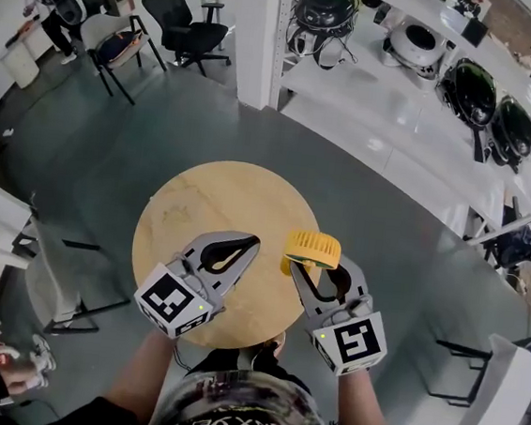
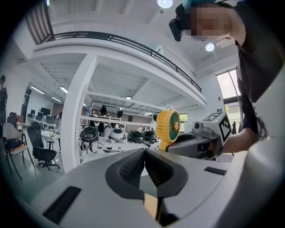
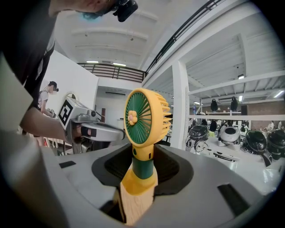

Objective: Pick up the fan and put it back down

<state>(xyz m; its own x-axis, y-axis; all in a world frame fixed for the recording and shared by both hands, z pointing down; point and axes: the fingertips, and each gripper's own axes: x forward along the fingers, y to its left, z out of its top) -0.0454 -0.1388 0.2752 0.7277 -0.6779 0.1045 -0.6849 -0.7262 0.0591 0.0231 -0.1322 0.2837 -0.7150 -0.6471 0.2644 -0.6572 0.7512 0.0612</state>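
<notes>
A small yellow fan (image 1: 313, 249) with a green grille and a green stem stands upright over the right part of the round wooden table (image 1: 220, 197). My right gripper (image 1: 318, 271) is shut on its stem. In the right gripper view the fan (image 3: 144, 118) rises between the dark pads, its yellow base just above the wood. Whether the base touches the table I cannot tell. My left gripper (image 1: 249, 244) hangs over the table's near left, shut with nothing in it. In the left gripper view its jaw tips meet at the left gripper (image 2: 144, 153), and the fan (image 2: 169, 126) shows off to the right.
White shelves (image 1: 467, 87) with dark round appliances run along the back right. A white pillar (image 1: 260, 37) stands beyond the table, with office chairs (image 1: 187, 19) and a person (image 1: 47, 0) at the back left. A white chair (image 1: 501, 392) stands at the right.
</notes>
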